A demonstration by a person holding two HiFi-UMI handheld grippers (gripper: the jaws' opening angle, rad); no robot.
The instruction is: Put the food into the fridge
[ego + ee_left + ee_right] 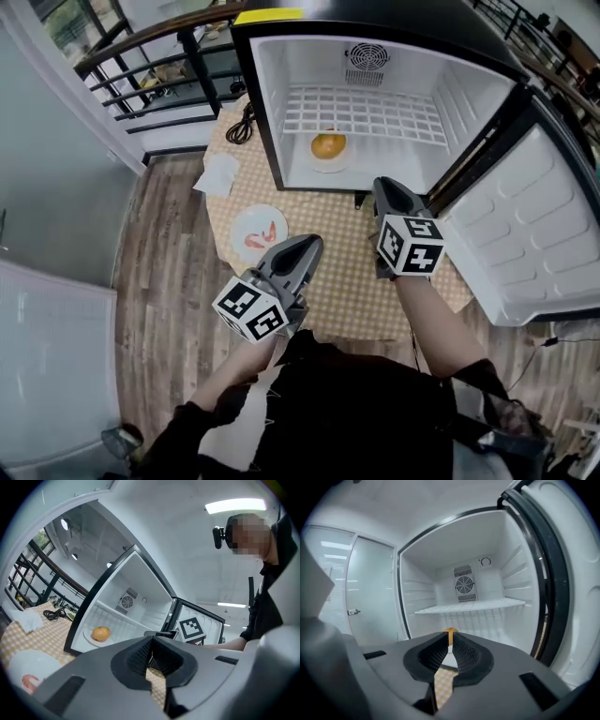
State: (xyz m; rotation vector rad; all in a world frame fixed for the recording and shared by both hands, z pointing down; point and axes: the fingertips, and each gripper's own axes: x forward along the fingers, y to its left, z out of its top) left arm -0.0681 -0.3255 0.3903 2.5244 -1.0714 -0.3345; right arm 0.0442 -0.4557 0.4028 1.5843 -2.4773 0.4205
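The small fridge (281, 103) stands open on the checked table. An orange bun (328, 144) on a white plate (328, 165) lies on its floor, under the wire shelf (366, 114). A second white plate (259, 232) with red food sits on the cloth to the left of the fridge. My left gripper (314, 246) hovers just right of that plate, shut and empty; its own view shows the bun (101, 633) and the red food (29, 679). My right gripper (386, 184) points at the fridge mouth, its jaws a thin slit apart with nothing between them (450, 637).
The fridge door (534, 225) swings wide to the right. A black cable (242, 127) and a white napkin (218, 174) lie on the table's left side. A dark railing (150, 66) runs behind. Wooden floor (159, 281) surrounds the table.
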